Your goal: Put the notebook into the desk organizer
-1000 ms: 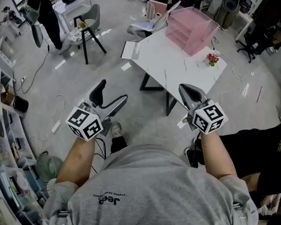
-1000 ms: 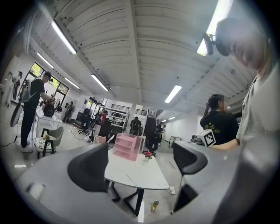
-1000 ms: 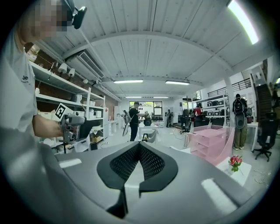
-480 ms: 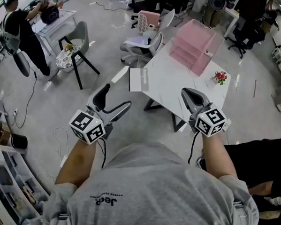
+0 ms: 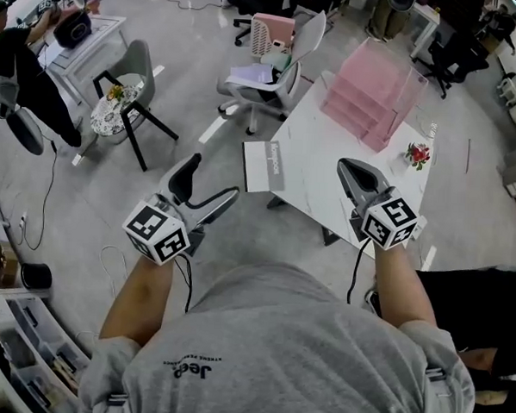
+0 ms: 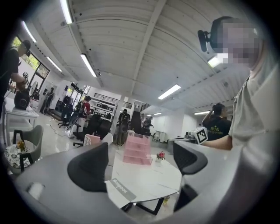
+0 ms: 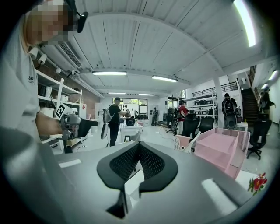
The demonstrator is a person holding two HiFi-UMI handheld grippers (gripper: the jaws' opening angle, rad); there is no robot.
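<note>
While both grippers hang in the air short of the desk, the grey floor (image 5: 86,201) fills most of the head view, with loose cables (image 5: 49,160) trailing over it at the left; the white marbled desk (image 5: 330,153) stands slantwise ahead on dark legs, its near corner toward the person; a white office chair (image 5: 282,69) with papers on its seat stands close by the desk's far left side; a grey side chair (image 5: 125,99) on black legs stands well apart to the left, near another person (image 5: 20,59); the pink desk organizer (image 5: 373,95), three tiers high, sits at the far end of the desk; the notebook (image 5: 262,167) lies flat at the near left corner and seems to jut a little past the edge there; bare desk top runs between notebook and organizer, with nothing in the way; a small red flower (image 5: 418,155) stands by the right edge, just beside the organizer; the left gripper (image 5: 209,180) holds its jaws wide apart with nothing between them, the notebook showing far beyond the gap in the left gripper view; the right gripper (image 5: 353,170) has its jaws pressed together, empty; a grey band on the notebook carries pale print too small to read; the wearer's grey shirt (image 5: 276,358) reads "Jeep".
</note>
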